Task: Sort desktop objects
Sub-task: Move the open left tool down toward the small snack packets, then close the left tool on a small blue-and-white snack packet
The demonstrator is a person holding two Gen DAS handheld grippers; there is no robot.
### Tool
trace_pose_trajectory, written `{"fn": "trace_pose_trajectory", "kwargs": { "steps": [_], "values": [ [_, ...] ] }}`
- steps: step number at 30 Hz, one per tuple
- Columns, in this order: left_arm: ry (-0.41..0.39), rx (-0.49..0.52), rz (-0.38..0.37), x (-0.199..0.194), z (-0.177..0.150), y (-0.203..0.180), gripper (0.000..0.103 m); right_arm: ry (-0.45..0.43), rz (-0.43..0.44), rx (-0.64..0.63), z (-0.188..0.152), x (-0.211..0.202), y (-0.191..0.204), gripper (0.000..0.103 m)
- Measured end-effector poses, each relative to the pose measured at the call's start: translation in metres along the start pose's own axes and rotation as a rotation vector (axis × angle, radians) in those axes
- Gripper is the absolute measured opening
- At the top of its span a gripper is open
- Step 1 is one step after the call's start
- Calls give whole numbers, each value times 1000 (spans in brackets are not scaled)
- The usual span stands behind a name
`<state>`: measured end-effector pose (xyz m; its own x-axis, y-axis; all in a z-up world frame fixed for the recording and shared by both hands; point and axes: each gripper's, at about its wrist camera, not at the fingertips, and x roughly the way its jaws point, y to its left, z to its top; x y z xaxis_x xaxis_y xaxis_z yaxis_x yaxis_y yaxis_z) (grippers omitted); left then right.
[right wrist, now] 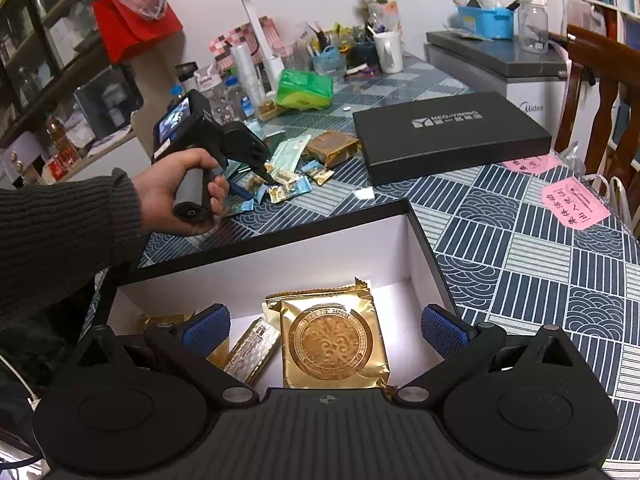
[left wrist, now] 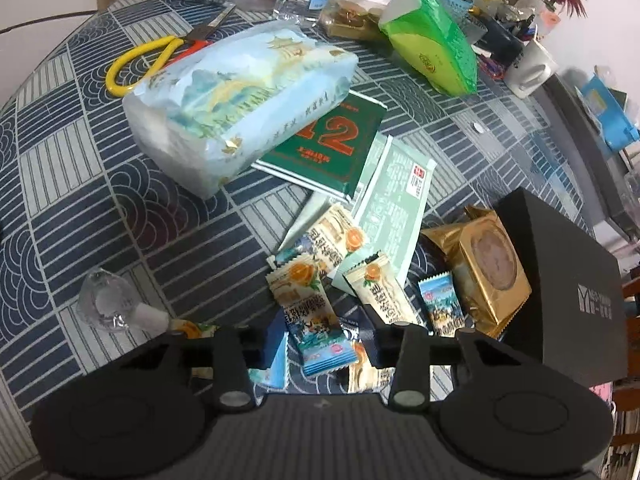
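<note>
Closest in, on the left gripper [left wrist: 322,340]: blue-padded jaws partly drawn in, straddling a blue-and-white snack sachet [left wrist: 320,344]. Cannot tell whether the pads actually press on it. Tilted steeply down at a loose heap of sachets on the surface [left wrist: 80,160].

Just beyond, two orange-printed sachets [left wrist: 298,284] [left wrist: 376,292] and a small blue one [left wrist: 440,304], overlapping. To the right, touching the heap, a gold mooncake pack [left wrist: 490,264], and past that a black box lid [left wrist: 568,280]. Farther up, a pale green flat packet [left wrist: 396,208], then a green booklet marked 12 [left wrist: 332,140] partly under a blue tissue pack [left wrist: 236,100]. Behind the pack, yellow-handled scissors [left wrist: 136,60]. Near the far clutter, a green tissue pack [left wrist: 432,44]. Low left, a clear plastic piece [left wrist: 104,304], apart from the heap.

On the right gripper [right wrist: 324,330]: jaws spread wide, gripping nothing, hanging over the open white-lined box [right wrist: 424,240]. Inside it, directly under the gap, a round-patterned gold mooncake pack [right wrist: 334,336], lying flat; just beside it on the left, a narrow gold packet [right wrist: 252,354].

Beyond the box, a hand [right wrist: 172,196] in a dark knit sleeve [right wrist: 60,232] around the left gripper's handle, fingertips down among the sachets. Pink paper slips [right wrist: 576,204] at the right edge.
</note>
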<state>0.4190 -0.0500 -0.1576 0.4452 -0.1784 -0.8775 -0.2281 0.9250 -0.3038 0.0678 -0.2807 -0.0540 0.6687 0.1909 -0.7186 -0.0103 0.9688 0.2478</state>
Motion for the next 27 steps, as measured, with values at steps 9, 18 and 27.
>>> {"fn": "trace_pose_trajectory", "kwargs": {
  "steps": [9, 18, 27],
  "values": [
    [-7, 13, 23, -2, 0, 2, 26, 4, 3, 0, -2, 0, 1, 103],
    [-33, 49, 26, -24, 0, -1, 5, -14, 7, -13, -1, -6, 4, 103],
    [-30, 61, 27, -28, -3, -1, 7, -24, 10, -29, -8, -17, 8, 103]
  ]
}}
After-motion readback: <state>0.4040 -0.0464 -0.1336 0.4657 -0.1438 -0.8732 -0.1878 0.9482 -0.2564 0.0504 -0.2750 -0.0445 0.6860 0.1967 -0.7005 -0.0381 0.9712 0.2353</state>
